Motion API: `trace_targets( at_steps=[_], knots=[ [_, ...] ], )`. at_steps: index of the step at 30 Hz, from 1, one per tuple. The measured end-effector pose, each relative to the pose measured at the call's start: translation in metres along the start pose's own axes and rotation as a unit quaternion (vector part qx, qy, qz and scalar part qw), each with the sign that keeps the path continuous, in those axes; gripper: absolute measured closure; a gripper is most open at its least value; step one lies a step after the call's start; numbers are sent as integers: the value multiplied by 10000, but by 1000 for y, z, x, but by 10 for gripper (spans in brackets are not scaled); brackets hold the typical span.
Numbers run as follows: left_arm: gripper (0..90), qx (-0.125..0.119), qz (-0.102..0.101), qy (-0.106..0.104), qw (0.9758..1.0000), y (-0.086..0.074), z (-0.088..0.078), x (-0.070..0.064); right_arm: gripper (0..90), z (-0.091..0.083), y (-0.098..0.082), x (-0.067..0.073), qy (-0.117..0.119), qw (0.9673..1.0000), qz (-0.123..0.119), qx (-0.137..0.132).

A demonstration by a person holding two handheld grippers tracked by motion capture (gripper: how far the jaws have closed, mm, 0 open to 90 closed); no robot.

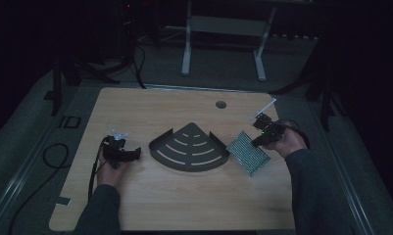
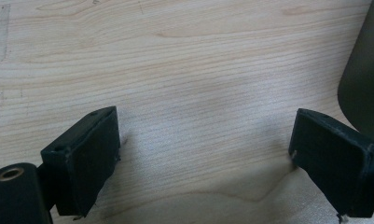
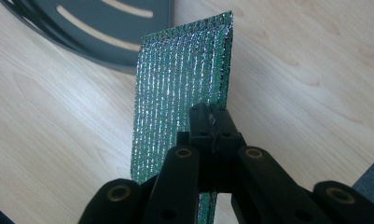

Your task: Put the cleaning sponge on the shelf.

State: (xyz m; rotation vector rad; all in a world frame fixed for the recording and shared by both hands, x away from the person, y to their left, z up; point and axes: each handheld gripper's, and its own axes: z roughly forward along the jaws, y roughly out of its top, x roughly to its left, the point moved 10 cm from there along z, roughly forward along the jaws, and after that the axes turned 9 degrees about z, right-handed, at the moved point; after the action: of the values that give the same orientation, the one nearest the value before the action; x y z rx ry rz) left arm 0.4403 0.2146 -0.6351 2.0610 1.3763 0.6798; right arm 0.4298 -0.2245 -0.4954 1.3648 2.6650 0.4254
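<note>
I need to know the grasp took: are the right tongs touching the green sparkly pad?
Touching. The right gripper view shows the right tongs shut on the green sparkly pad edge.

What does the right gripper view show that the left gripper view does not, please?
Right gripper view alone: the green glittery pad, pinched near one edge by the right gripper with its jaws closed on it, and the slots in the grey fan-shaped tray. Left gripper view alone: the left gripper with jaws spread wide over bare wood, nothing between them. Both: the wooden table and a part of the tray.
</note>
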Motion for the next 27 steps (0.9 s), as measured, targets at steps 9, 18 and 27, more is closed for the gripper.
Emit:
trace_targets(
  at_steps=[9,18,27],
  knots=[
    [93,1,-2,-1,10000,0,0,0,900,-7,19,8,27,9999,-80,-124],
    [93,1,-1,-2,10000,0,0,0,899,-8,35,13,85,9997,-75,-216],
    [93,0,-3,-3,10000,0,0,0,899,-10,50,18,87,9995,-76,-286]
  ],
)
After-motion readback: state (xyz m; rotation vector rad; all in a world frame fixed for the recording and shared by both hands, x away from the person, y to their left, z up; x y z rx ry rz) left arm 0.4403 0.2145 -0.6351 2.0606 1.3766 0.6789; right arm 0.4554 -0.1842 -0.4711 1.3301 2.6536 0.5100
